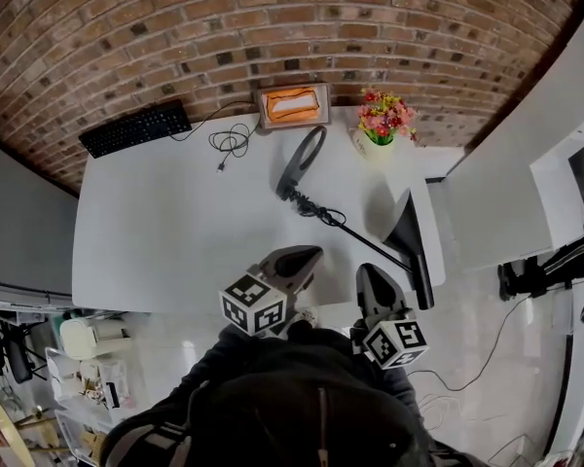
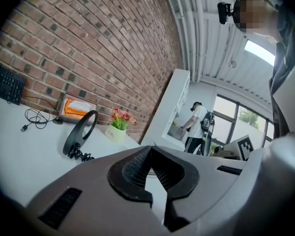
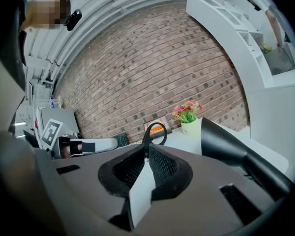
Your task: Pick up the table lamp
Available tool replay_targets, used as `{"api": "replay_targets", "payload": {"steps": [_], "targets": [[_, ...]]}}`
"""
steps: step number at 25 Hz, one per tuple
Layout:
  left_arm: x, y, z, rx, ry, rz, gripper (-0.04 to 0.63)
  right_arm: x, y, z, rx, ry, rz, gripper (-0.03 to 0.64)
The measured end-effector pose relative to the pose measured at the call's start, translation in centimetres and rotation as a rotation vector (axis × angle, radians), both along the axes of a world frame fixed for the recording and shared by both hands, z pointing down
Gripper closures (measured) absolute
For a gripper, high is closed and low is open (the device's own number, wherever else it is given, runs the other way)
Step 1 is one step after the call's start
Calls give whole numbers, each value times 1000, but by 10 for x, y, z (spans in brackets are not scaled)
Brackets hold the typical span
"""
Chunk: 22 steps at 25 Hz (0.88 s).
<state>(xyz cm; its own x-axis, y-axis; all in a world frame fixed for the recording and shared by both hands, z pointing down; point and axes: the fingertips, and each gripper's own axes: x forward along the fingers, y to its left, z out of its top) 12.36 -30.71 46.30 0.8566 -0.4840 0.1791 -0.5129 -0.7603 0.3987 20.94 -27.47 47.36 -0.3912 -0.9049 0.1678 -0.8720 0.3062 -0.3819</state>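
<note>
A black table lamp lies across the white table [image 1: 175,232]. Its ring head [image 1: 302,159] points toward the back, and a coiled neck and thin stem run to a black cone-shaped part [image 1: 409,230] at the table's right front corner. The ring [image 2: 81,132] shows ahead and to the left in the left gripper view. In the right gripper view the ring [image 3: 155,131] stands straight ahead and the cone [image 3: 226,141] is close on the right. My left gripper [image 1: 310,255] and right gripper [image 1: 368,274] hover at the table's front edge, both shut and empty, short of the lamp.
Along the brick wall stand a black keyboard [image 1: 136,127], a loose cable [image 1: 232,142], an orange tissue box [image 1: 294,104] and a pot of flowers [image 1: 382,120]. A white shelf unit [image 1: 506,183] borders the table on the right. A person [image 2: 196,124] stands far off.
</note>
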Motion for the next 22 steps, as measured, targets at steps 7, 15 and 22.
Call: {"api": "replay_targets", "payload": {"steps": [7, 15, 22], "targets": [[-21, -61, -21, 47, -63, -61, 586, 36, -52, -44, 77, 11, 5, 604], [-34, -118, -35, 90, -236, 12, 588, 90, -62, -67, 78, 136, 106, 599], [-38, -173, -23, -18, -309, 11, 502, 114, -47, -37, -100, 248, 103, 423]]}}
